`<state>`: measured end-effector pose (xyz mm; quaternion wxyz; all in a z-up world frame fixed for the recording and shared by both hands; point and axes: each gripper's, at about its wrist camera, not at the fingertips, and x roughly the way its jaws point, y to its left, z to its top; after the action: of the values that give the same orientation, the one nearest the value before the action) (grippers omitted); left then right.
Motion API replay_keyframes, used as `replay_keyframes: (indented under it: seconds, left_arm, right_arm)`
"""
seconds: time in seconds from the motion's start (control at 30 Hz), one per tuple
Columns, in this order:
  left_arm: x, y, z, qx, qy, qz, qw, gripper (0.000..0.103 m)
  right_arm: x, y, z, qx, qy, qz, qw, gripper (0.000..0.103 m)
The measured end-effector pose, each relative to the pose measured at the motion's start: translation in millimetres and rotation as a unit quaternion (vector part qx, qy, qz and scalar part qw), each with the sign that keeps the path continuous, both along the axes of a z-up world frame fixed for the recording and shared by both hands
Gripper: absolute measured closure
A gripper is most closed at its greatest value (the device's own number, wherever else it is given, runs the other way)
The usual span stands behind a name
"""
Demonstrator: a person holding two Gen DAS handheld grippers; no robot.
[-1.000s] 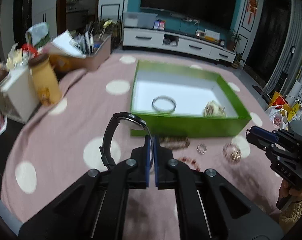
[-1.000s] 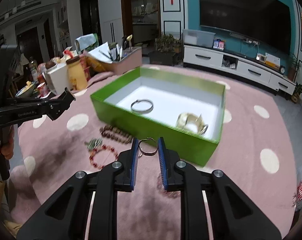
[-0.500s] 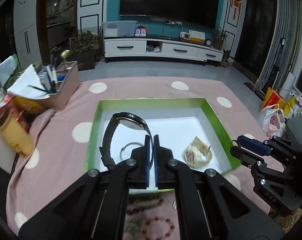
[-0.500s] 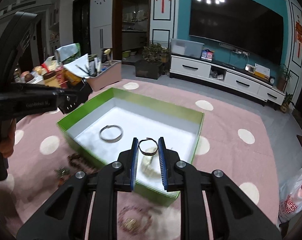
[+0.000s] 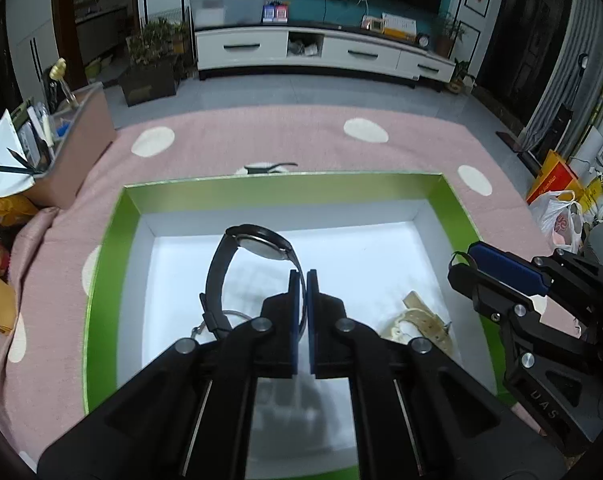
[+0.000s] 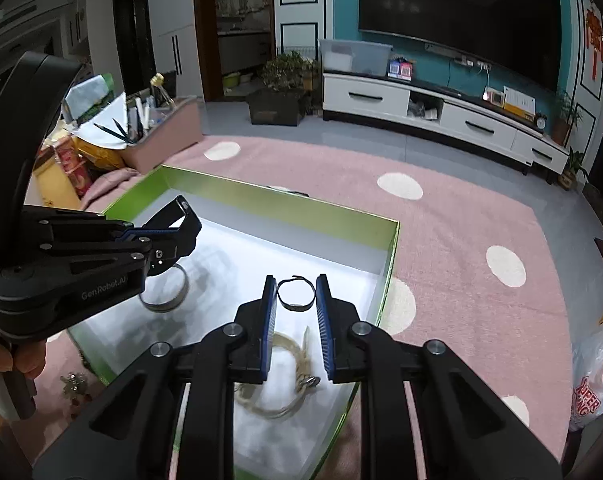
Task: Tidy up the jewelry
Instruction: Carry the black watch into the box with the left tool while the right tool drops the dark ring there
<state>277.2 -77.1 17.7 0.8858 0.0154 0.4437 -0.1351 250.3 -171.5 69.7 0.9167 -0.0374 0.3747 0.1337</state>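
Both your hands have travelled from the loose jewelry on the pink spotted tablecloth (image 5: 261, 140) to a spot over the green box (image 5: 105, 280), so the carry is done and what remains is the release. A second ago the left wrist view showed the box ahead with beads and small rings lying outside its near wall; now its white floor fills the frame under the tools. Your left gripper (image 5: 304, 276) is pressed together on the strap of the black wristwatch (image 5: 257, 240), which arches up and to the left of the jaws with its face uppermost, hanging above the box floor rather than resting on it. Your right gripper (image 6: 296, 280) stands a little apart, its pads pinching the small dark ring (image 6: 296, 293) across its width, over the right part of the box near the right-hand wall. Already inside lie the metal bangle (image 6: 165, 298), partly hidden behind the left tool in the right wrist view, and the cream woven strap with a buckle (image 6: 289, 368) beneath the right tool. I judge both pieces ready to set down: lower each before you spread the jaws, since the watch could tip and roll off its curved strap, and drop the ring clear of the cream strap so they do not tangle.
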Motion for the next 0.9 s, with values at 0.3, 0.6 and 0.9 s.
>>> replay_keyframes:
  seconds: [0.3,0.6,0.9]
  left_arm:
    - [17.9,-7.1,-9.2,0.002,0.014,0.002,0.9999,0.087]
    - [3.7,3.6,0.7,-0.001,-0.008,0.008,0.9999,0.056]
    - [-48.1,30.7,27.1,-0.017,-0.060,0.021,0.9978,0.036]
  right_arm:
    - [21.7,-1.5,-10.6,-0.003,0.022,-0.017,1.000,0.078]
    - [4.6,-39.3,2.7,0.054,0.007,-0.043,0.998,0.066]
    - [-57.6,-63.1,16.0,0.081,-0.023,-0.044,0.995,0.066]
